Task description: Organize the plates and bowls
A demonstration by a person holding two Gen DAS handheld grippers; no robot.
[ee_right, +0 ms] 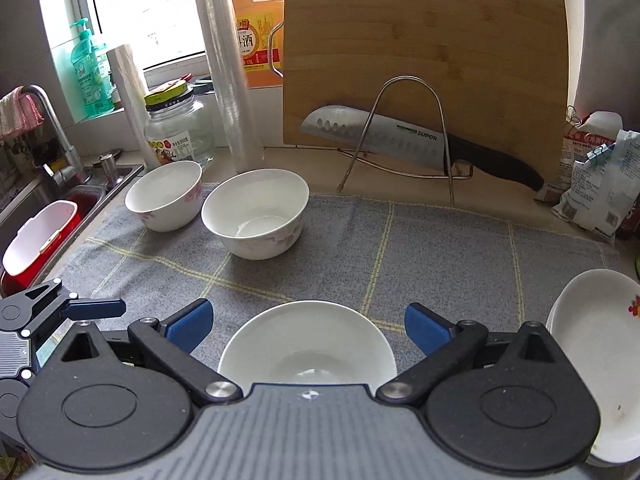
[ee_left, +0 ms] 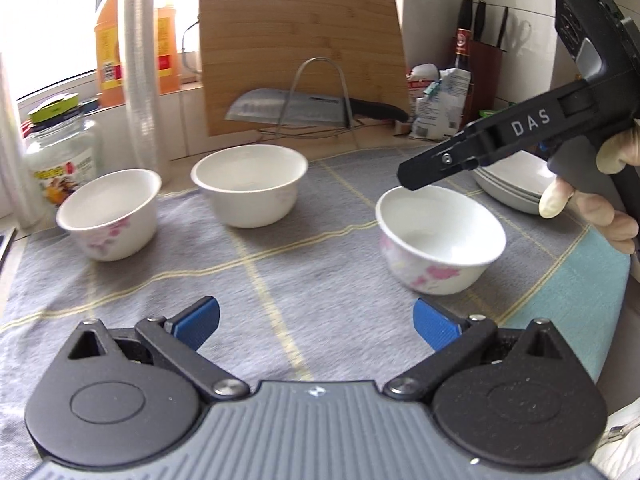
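Note:
Three white bowls with pink flowers stand on the grey checked cloth point(ee_left: 304, 272): a left bowl point(ee_left: 108, 216), a middle bowl point(ee_left: 250, 190) and a right bowl point(ee_left: 440, 248). My left gripper point(ee_left: 316, 320) is open over bare cloth, in front of the bowls. My right gripper point(ee_right: 308, 320) is open above the right bowl point(ee_right: 308, 348), which lies between the blue pads point(ee_right: 192, 324) without touching them. In the left wrist view it hangs over that bowl's far rim, held by a gloved hand point(ee_left: 580, 208). A stack of white plates point(ee_right: 592, 332) sits at the right.
A bamboo cutting board point(ee_right: 424, 52) and a cleaver point(ee_right: 400, 140) in a wire rack stand at the back. A glass jar point(ee_right: 176, 128), plastic rolls point(ee_right: 228, 80) and bottles line the back left. The sink point(ee_right: 40, 232) is at the left, food bags point(ee_right: 596, 184) at the right.

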